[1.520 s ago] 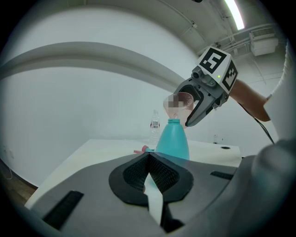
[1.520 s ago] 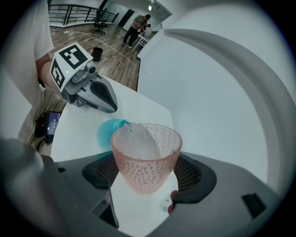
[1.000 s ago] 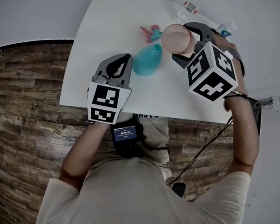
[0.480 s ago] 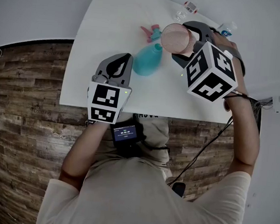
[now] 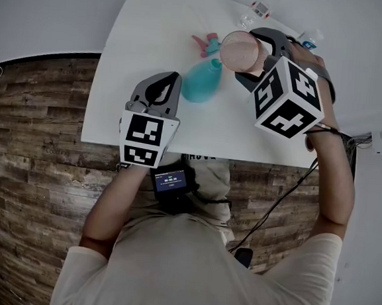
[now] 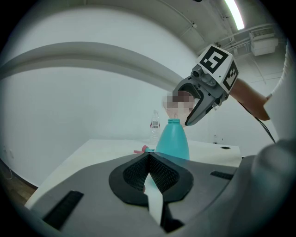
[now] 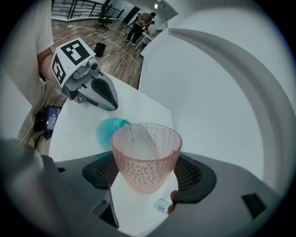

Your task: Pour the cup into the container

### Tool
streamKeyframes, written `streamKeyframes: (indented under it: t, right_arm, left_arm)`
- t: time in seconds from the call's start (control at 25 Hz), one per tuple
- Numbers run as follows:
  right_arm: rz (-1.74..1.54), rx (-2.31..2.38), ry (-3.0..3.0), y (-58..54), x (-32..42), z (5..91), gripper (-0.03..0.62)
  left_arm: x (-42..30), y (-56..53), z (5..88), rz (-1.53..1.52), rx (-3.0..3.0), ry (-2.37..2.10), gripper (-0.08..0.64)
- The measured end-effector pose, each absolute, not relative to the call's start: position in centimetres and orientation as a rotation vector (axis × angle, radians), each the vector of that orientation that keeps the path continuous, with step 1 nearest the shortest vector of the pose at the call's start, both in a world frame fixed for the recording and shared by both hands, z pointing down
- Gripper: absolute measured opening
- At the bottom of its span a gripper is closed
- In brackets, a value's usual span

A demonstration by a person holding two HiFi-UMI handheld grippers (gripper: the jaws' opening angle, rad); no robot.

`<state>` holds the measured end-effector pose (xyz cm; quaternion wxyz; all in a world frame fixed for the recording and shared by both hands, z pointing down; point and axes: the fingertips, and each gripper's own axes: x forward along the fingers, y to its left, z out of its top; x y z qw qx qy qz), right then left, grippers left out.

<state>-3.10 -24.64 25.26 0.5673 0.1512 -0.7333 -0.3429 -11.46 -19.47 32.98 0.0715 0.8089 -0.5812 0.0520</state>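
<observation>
Pink cup (image 5: 242, 51) lip over bottle (image 5: 200, 84) mouth

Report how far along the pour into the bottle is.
Done: the right gripper's jaws grip the pink dimpled cup, tipped over the open neck of the teal plastic bottle. In hand: a thin clear stream runs off the cup's lip towards that neck. Left: some liquid is in the cup, so finish pouring, then set it down.

you hold two grippers: left gripper (image 6: 148, 158), right gripper (image 7: 147, 178). you've got one dotted pink cup (image 5: 241, 52) and one teal bottle (image 5: 200, 84). there's also one spray head (image 5: 204, 45) and two small clear bottles (image 5: 251, 15) (image 5: 308, 41).
</observation>
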Motion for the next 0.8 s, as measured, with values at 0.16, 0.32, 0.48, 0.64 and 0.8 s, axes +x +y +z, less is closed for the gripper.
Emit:
streamKeyframes:
  t: [0.16,0.32,0.48,0.64,0.8]
  right_arm:
    - [-0.811,0.354,-1.718,-24.71,-3.07,25.33,0.367]
    - [-0.818,0.355,-1.713,-24.79,-3.09,25.15,0.367]
    - [-0.825,0.357,-1.708,-24.86,-3.12,25.02,0.367]
    - [-0.831,0.360,-1.705,-24.89,-3.14,24.92,0.367]
    - [-0.840,0.364,-1.699,-24.97,-3.09,24.87,0.367]
  left_arm:
    - [-11.46,-19.49,33.08,0.157,2.431,-1.746,0.010]
    - [-11.46,-19.53,33.07,0.156,2.431,-1.746,0.011]
    - [-11.46,-19.53,33.09,0.155,2.431,-1.746,0.009]
    - [-11.45,-19.54,33.08,0.156,2.431,-1.746,0.009]
    - [-11.44,-19.53,33.04,0.156,2.432,-1.747,0.009]
